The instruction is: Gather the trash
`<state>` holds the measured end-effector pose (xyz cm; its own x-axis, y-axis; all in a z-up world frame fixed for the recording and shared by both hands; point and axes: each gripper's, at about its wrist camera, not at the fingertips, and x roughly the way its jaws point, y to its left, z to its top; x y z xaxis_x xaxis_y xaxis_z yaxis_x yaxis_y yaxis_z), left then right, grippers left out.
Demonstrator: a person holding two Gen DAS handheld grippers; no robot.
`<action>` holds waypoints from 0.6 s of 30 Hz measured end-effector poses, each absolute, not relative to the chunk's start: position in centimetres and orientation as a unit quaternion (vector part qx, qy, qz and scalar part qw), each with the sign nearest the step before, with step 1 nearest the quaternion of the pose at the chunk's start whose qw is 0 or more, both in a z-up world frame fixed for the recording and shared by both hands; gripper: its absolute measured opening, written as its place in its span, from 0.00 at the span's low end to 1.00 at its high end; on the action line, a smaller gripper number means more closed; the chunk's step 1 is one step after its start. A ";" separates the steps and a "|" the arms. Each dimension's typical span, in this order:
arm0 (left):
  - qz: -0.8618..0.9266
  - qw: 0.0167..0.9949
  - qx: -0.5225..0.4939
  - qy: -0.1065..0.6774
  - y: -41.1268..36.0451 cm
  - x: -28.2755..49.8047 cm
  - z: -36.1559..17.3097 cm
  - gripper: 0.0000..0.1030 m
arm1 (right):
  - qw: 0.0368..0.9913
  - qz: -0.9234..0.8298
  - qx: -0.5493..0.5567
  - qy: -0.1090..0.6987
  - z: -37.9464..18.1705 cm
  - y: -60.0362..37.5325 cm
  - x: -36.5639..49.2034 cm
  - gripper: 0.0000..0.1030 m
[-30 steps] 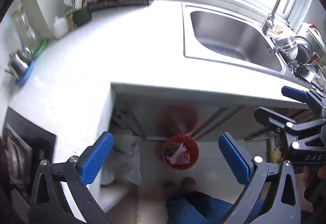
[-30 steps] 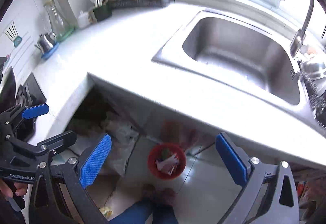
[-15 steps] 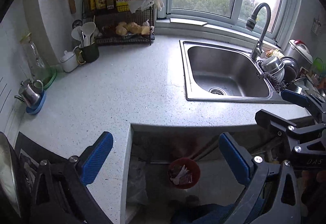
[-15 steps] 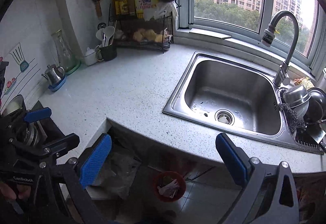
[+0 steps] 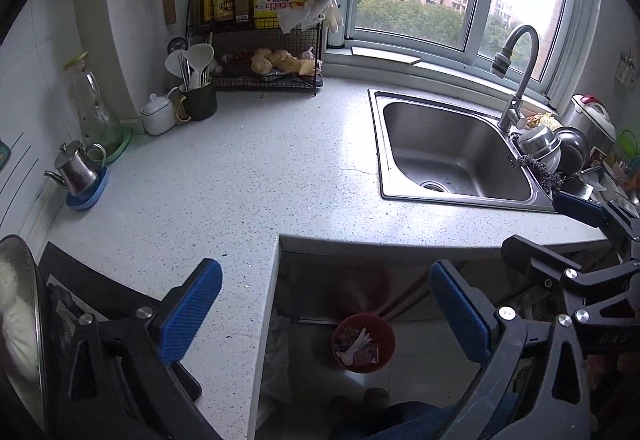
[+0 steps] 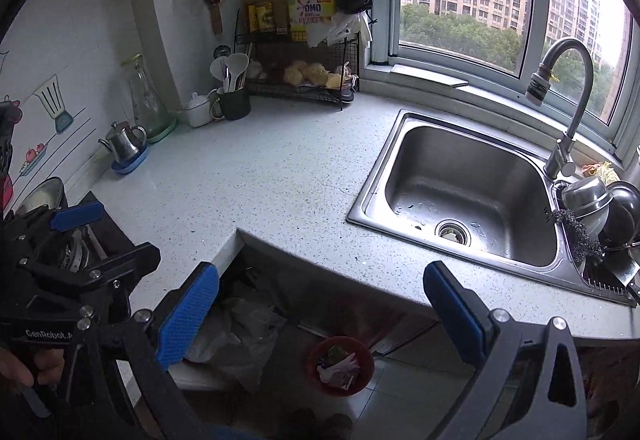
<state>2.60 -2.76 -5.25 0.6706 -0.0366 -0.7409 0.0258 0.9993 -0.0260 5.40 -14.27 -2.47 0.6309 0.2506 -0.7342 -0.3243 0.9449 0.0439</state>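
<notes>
Both grippers have come up in the last second. A moment ago they were tipped down toward the floor and the red bin; now they look out level across the counter (image 5: pixel 248 175), and the window and the sink (image 5: pixel 452 151) are fully in sight. I judge from this that a drop into the bin is finished and the person is now looking over the counter for more trash.

The left gripper (image 5: pixel 324 316) has its two blue fingers spread wide with nothing between them. The right gripper (image 6: pixel 320 316) is the same: fingers wide apart, nothing held.

The red bin (image 5: pixel 363 343) stands on the floor under the counter edge, below and between the left fingers; in the right view it (image 6: pixel 340 364) also lies low between the fingers, a little toward the left one. Inside I see white crumpled paper and some coloured wrappers (what exactly they are, I cannot tell). It looks partly filled, not overflowing.

Ahead of the fingers the counter seems bare of loose trash. Only small bits lie at the sink drain (image 6: pixel 453 232), beyond the right finger of the right gripper. The rack (image 5: pixel 264 51) with bottles at the far wall, the cup of spoons (image 5: pixel 198 95) and the small kettle (image 5: pixel 78 167) off the left finger look like kitchen things, not trash. So little may remain to collect.
</notes>
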 end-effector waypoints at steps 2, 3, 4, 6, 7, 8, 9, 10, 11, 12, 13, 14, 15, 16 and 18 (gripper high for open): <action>-0.019 0.914 -0.004 0.406 -2.8 2.4 -5.3 1.00 | 0.903 0.158 -0.045 0.398 -2.5 -14.3 5.1 0.99; -0.018 0.914 -0.002 0.406 -2.8 2.3 -5.3 1.00 | 0.902 0.157 -0.043 0.399 -2.5 -14.3 5.1 0.99; -0.018 0.914 0.000 0.406 -2.9 2.2 -5.3 1.00 | 0.902 0.157 -0.042 0.401 -2.6 -14.3 5.0 0.99; -0.016 0.914 0.002 0.404 -2.9 2.0 -5.2 1.00 | 0.901 0.157 -0.039 0.402 -2.6 -14.3 4.9 0.99; -0.015 0.915 0.003 0.404 -2.9 1.9 -5.2 1.00 | 0.902 0.156 -0.038 0.402 -2.5 -14.3 4.8 0.99; -0.016 0.915 0.004 0.403 -2.8 1.8 -5.1 1.00 | 0.902 0.156 -0.039 0.401 -2.4 -14.2 4.8 0.99; -0.016 0.915 0.005 0.402 -2.8 1.8 -5.0 1.00 | 0.902 0.156 -0.039 0.400 -2.3 -14.2 4.7 0.99; -0.016 0.916 0.005 0.400 -2.8 1.7 -5.0 1.00 | 0.903 0.157 -0.040 0.399 -2.3 -14.1 4.6 0.99; -0.017 0.917 0.006 0.399 -2.7 1.6 -4.9 1.00 | 0.903 0.158 -0.040 0.398 -2.2 -14.1 4.6 0.99; -0.017 0.917 0.007 0.399 -2.7 1.6 -4.9 1.00 | 0.903 0.158 -0.039 0.398 -2.3 -14.1 4.5 0.99; -0.016 0.917 0.008 0.398 -2.7 1.5 -4.9 1.00 | 0.902 0.159 -0.038 0.399 -2.3 -14.1 4.4 0.99; -0.015 0.918 0.009 0.397 -2.6 1.5 -4.9 1.00 | 0.902 0.159 -0.036 0.400 -2.4 -14.1 4.3 0.99; -0.015 0.917 0.010 0.397 -2.7 1.5 -4.9 1.00 | 0.901 0.159 -0.035 0.401 -2.4 -14.1 4.3 0.99; -0.015 0.917 0.010 0.398 -2.6 1.4 -4.9 1.00 | 0.901 0.159 -0.035 0.402 -2.4 -14.1 4.3 0.99; -0.014 0.917 0.009 0.398 -2.6 1.3 -4.9 1.00 | 0.901 0.160 -0.035 0.403 -2.4 -14.1 4.3 0.99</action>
<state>1.31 -2.60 -4.85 0.6828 -0.0186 -0.7304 0.0335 0.9994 0.0058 4.31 -14.12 -2.44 0.6250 0.2596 -0.7362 -0.3156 0.9466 0.0659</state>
